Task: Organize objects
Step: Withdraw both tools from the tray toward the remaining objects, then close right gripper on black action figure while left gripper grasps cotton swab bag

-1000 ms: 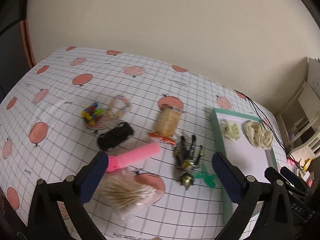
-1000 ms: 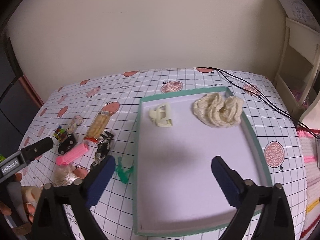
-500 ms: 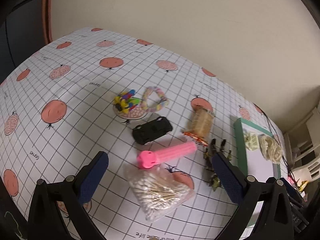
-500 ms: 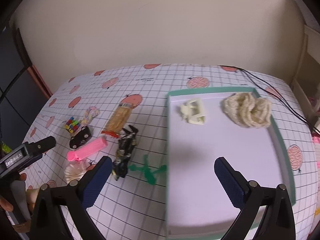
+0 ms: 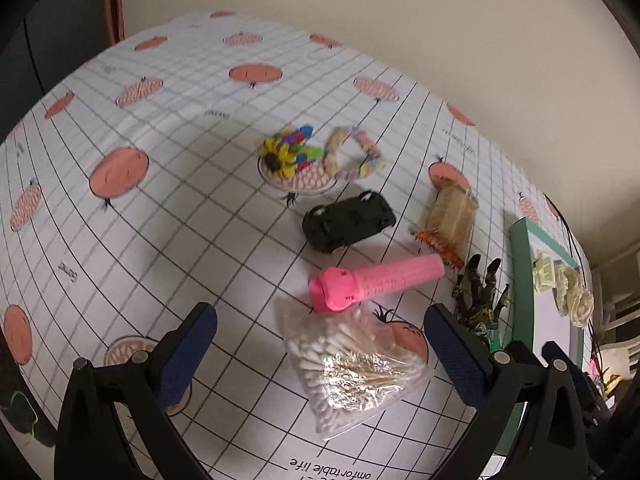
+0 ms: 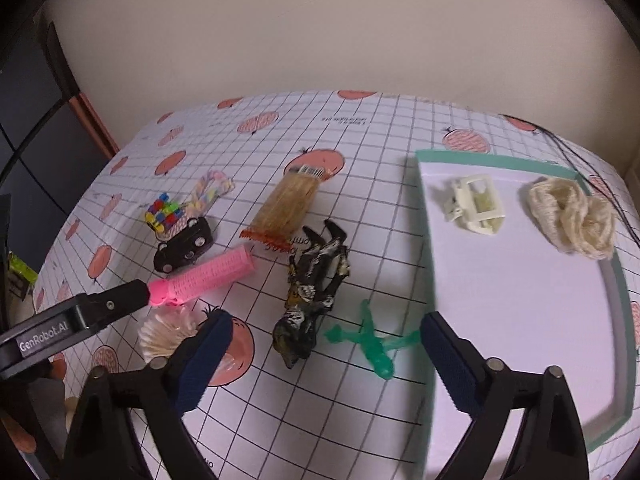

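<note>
My left gripper point(image 5: 320, 356) is open and hovers low over a clear bag of cotton swabs point(image 5: 352, 372), which lies between its fingers. Just beyond lie a pink tube point(image 5: 376, 280), a black toy car point(image 5: 348, 222) and a toothpick pack point(image 5: 446, 220). My right gripper point(image 6: 326, 360) is open above a green toy figure point(image 6: 372, 344) and a dark figure point(image 6: 312, 292), holding nothing. To its right stands the green-rimmed tray point(image 6: 480, 158) with a cream hair clip point(image 6: 476, 204) and a cream scrunchie point(image 6: 572, 216) inside.
Colourful beads point(image 5: 290, 152) and a pastel bracelet point(image 5: 354, 156) lie further back on the fruit-print tablecloth. A black cable point(image 6: 560, 144) runs behind the tray. The wall borders the table's far side. The left gripper's finger point(image 6: 80, 320) reaches in beside the pink tube point(image 6: 208, 276).
My left gripper has swung left and come down close over the cotton swab bag. My right gripper has shifted left from over the tray to above the two figures.
</note>
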A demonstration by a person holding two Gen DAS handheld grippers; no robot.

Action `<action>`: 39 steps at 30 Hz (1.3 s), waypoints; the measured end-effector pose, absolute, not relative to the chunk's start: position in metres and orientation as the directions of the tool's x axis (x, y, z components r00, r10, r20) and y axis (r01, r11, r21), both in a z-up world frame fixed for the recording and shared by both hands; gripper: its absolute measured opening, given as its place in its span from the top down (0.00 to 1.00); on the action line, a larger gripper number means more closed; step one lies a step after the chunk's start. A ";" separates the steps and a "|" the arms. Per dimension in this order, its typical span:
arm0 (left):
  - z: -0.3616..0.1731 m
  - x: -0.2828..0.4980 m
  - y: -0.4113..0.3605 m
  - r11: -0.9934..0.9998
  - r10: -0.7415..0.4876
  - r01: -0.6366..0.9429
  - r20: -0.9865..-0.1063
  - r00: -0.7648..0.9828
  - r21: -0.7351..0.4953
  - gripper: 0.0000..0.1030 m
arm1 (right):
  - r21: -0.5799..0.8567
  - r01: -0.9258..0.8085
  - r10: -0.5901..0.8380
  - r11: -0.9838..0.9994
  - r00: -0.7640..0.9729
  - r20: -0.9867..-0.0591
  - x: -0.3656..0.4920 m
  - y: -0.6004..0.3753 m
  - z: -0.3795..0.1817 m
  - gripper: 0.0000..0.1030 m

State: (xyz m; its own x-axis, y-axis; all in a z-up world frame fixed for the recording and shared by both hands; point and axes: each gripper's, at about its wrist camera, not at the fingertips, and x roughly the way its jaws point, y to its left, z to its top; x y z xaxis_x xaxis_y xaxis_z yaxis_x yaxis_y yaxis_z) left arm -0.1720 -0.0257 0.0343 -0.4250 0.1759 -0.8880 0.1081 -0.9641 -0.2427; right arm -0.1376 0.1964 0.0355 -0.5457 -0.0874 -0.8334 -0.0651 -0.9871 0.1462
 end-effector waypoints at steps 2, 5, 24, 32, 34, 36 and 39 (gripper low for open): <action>0.030 -0.173 -0.026 -0.958 0.183 0.128 -0.893 -0.411 -0.255 0.00 | 0.146 -0.068 -0.087 -0.987 -0.537 -0.839 -0.140 0.195 0.031 0.15; 0.026 -0.174 -0.026 -0.950 0.193 0.152 -0.897 -0.398 -0.272 0.00 | 0.153 -0.069 -0.095 -0.986 -0.520 -0.849 -0.146 0.194 0.023 0.24; 0.002 -0.180 0.002 -0.966 0.152 0.155 -0.938 -0.311 -0.208 0.19 | 0.153 -0.053 -0.113 -0.987 -0.458 -0.882 -0.166 0.178 -0.004 0.64; 0.003 -0.179 0.005 -0.986 0.063 0.130 -0.947 -0.316 -0.109 0.39 | 0.149 -0.051 -0.110 -0.987 -0.459 -0.882 -0.167 0.180 -0.004 0.70; 0.004 -0.179 0.004 -0.986 0.063 0.124 -0.946 -0.317 -0.107 0.43 | 0.149 -0.047 -0.111 -0.988 -0.456 -0.883 -0.167 0.180 -0.004 0.70; 0.005 -0.179 0.001 -0.985 0.078 0.124 -0.945 -0.318 -0.123 0.50 | 0.150 -0.039 -0.117 -0.988 -0.453 -0.884 -0.166 0.179 -0.003 0.71; 0.008 -0.178 -0.001 -0.984 0.089 0.117 -0.944 -0.319 -0.133 0.55 | 0.163 -0.038 -0.127 -0.986 -0.461 -0.878 -0.164 0.180 0.000 0.71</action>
State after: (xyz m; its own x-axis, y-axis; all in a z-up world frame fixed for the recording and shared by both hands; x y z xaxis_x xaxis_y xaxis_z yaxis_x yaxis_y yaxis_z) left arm -0.1779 -0.0010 0.0075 -0.3185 0.0894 -0.9437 0.1172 -0.9842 -0.1328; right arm -0.1637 0.1801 0.0000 -0.4609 -0.1273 -0.8783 -0.0376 -0.9860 0.1627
